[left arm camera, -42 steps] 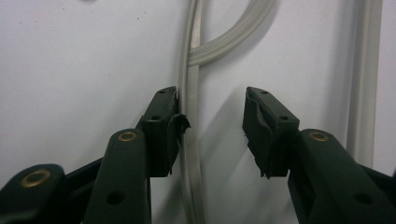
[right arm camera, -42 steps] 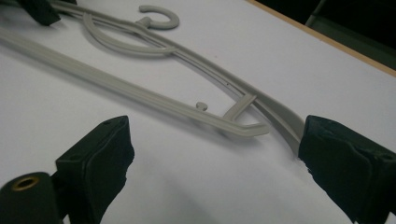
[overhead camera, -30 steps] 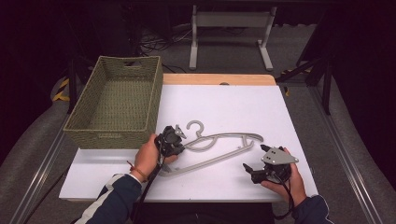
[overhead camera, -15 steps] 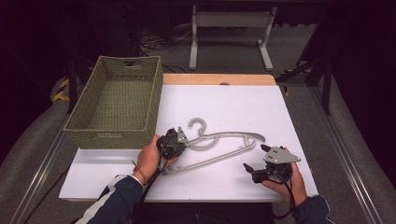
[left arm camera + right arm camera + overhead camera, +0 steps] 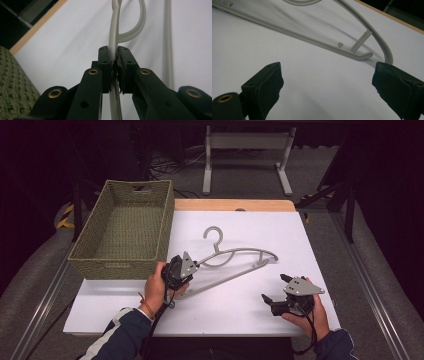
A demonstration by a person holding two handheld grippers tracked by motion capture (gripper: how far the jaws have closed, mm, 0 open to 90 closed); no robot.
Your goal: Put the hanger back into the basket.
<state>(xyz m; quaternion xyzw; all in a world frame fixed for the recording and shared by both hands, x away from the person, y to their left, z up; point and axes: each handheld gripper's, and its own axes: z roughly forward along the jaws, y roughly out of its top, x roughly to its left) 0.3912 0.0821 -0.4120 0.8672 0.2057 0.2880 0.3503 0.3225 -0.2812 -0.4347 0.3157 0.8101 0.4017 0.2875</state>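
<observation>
Jaws of the left gripper (image 5: 186, 268) pinched tight on a pale grey curved plastic clothes hanger (image 5: 239, 254).
It lies mid-tabletop, its left end clamped, right of the woven green rectangular basket (image 5: 122, 227); the right gripper (image 5: 274, 288), near right on the white tabletop (image 5: 310, 250), has jaws wide apart, holding nothing.

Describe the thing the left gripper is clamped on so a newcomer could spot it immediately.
On the white table, just right of the woven green basket, lies a grey plastic hanger. The left gripper pinches one end of it. It is the one thin, curved object there, with a hook pointing away from the person.
</observation>
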